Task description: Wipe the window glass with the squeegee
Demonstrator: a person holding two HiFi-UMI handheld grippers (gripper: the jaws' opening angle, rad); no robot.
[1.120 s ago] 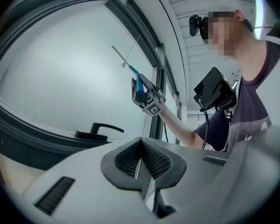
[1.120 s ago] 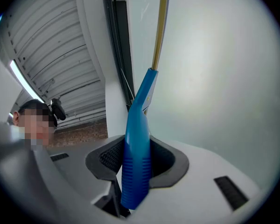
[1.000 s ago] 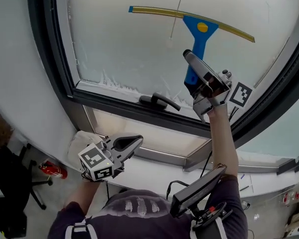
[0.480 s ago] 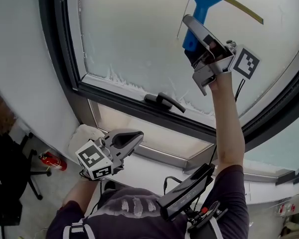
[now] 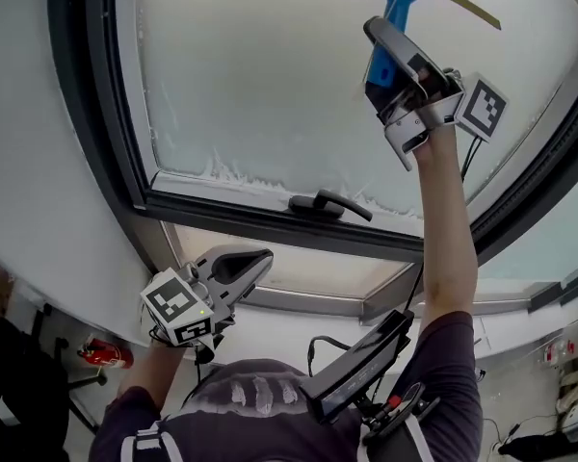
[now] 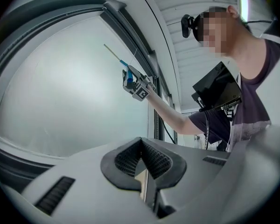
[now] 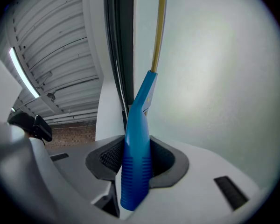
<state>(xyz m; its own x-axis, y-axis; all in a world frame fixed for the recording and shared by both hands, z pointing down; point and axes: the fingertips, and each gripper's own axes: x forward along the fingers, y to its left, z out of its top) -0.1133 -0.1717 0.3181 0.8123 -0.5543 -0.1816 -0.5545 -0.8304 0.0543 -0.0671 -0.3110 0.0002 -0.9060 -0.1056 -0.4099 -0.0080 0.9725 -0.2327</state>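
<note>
Grip on the squeegee (image 5: 393, 12) came from the right gripper (image 5: 383, 65), whose jaws pinched its blue handle while the arm stretched high, apparently to set the yellow blade against the upper window glass (image 5: 260, 75) for a stroke. The left gripper (image 5: 243, 269) hung low near the sill, jaws fully together on nothing, seemingly held clear of the work.

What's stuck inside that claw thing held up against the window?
The blue handle of the squeegee, gripped by the right gripper. Its blade rises above along the window glass; the handle's sides are hidden by the jaws.
</note>
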